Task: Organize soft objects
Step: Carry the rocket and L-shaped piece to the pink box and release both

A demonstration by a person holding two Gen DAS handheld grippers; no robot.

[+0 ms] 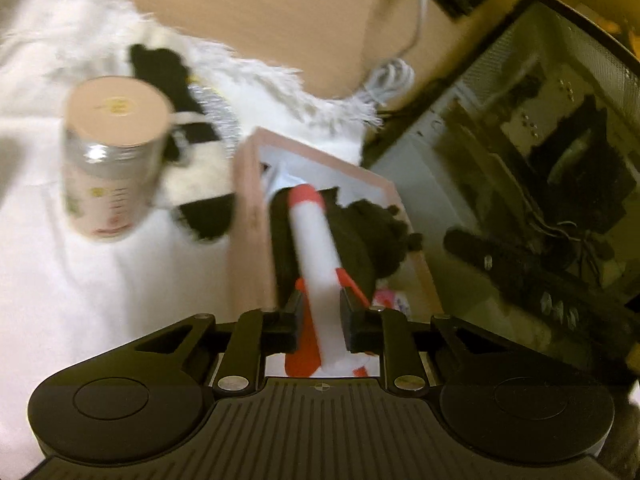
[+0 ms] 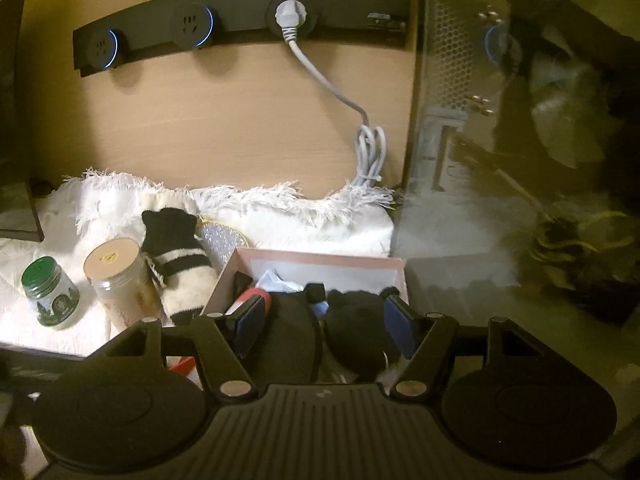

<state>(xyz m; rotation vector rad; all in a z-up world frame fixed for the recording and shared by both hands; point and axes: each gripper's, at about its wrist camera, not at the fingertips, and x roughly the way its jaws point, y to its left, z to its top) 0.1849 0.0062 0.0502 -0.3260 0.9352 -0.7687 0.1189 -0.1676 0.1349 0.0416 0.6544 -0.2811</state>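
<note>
Left wrist view: your left gripper (image 1: pixel 323 322) pinches a white-and-red foam rocket (image 1: pixel 316 248) by its tail, nose over the pink box (image 1: pixel 250 216). It looks light and squashy; hold mid-body, gently. Your right gripper (image 2: pixel 323 326) hangs spread above black plush (image 2: pixel 356 320) inside the box.

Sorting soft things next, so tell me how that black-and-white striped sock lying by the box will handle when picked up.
The striped sock looks fuzzy and limp, so it would probably droop from a claw. Likely light, and its nap should resist slipping. It lies against the tall jar, so dragging it might nudge or tip that.
</note>
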